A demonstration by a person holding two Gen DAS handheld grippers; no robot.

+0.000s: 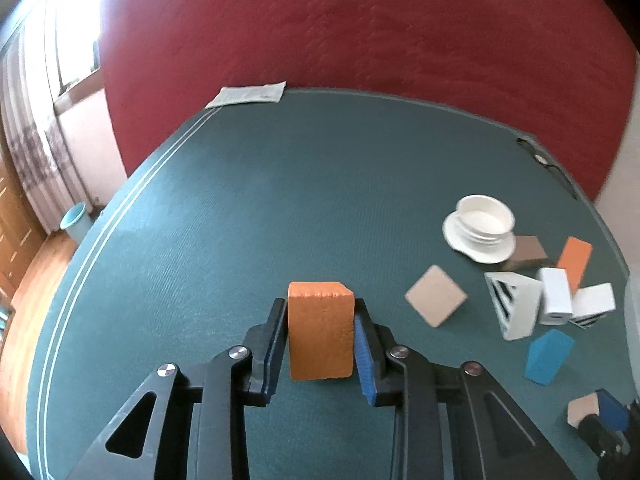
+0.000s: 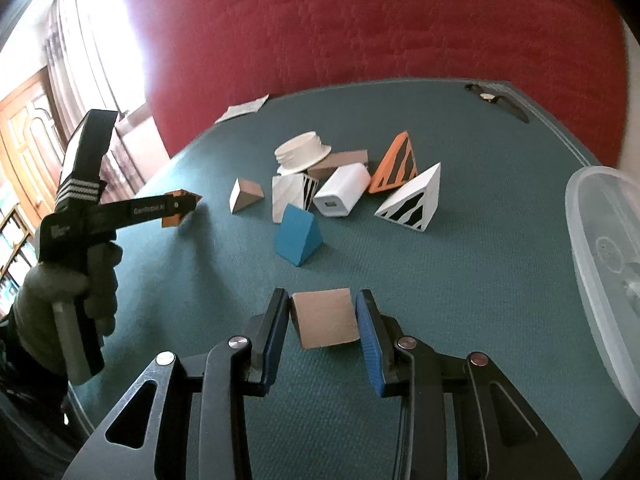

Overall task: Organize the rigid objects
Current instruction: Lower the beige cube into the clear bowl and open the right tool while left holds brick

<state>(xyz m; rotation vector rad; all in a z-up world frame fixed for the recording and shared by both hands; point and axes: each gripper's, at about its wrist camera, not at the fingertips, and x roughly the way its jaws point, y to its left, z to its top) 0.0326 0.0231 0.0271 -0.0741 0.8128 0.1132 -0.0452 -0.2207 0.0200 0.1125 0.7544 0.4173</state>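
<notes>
Here, counter [image 1: 248, 208]: a green mat fills the middle and lower part of both views, with red fabric behind it across the top.
Clear tub [image 2: 600, 248]: right edge of the right wrist view, resting on the counter.
Gloved hand [image 2: 64, 300]: lower left of the right wrist view, wrapped around the left tool's handle.
Left tool [image 1: 321, 320]: bottom centre of its own view, clenched on the orange block [image 1: 321, 332], both pads pressed flat to the block's sides.
Right tool [image 2: 322, 320]: bottom centre of its own view, clamped on a tan block [image 2: 326, 322] held slightly tilted.
Pile of shapes: right side of the left wrist view, centre of the right wrist view, crowded together.
White lid [image 2: 302, 154]: at the far side of the pile, leaning on a brown block [image 2: 340, 160].
Striped white wedge [image 2: 414, 200]: right end of the pile, beside an orange striped wedge [image 2: 396, 164].
White charger [image 2: 342, 192]: middle of the pile.
Blue wedge [image 2: 298, 238]: nearest piece of the pile, just apart from the others.
Tan wedge [image 2: 246, 196]: left end of the pile.
Paper [image 1: 250, 94]: far corner of the counter, upper centre of the left wrist view.
</notes>
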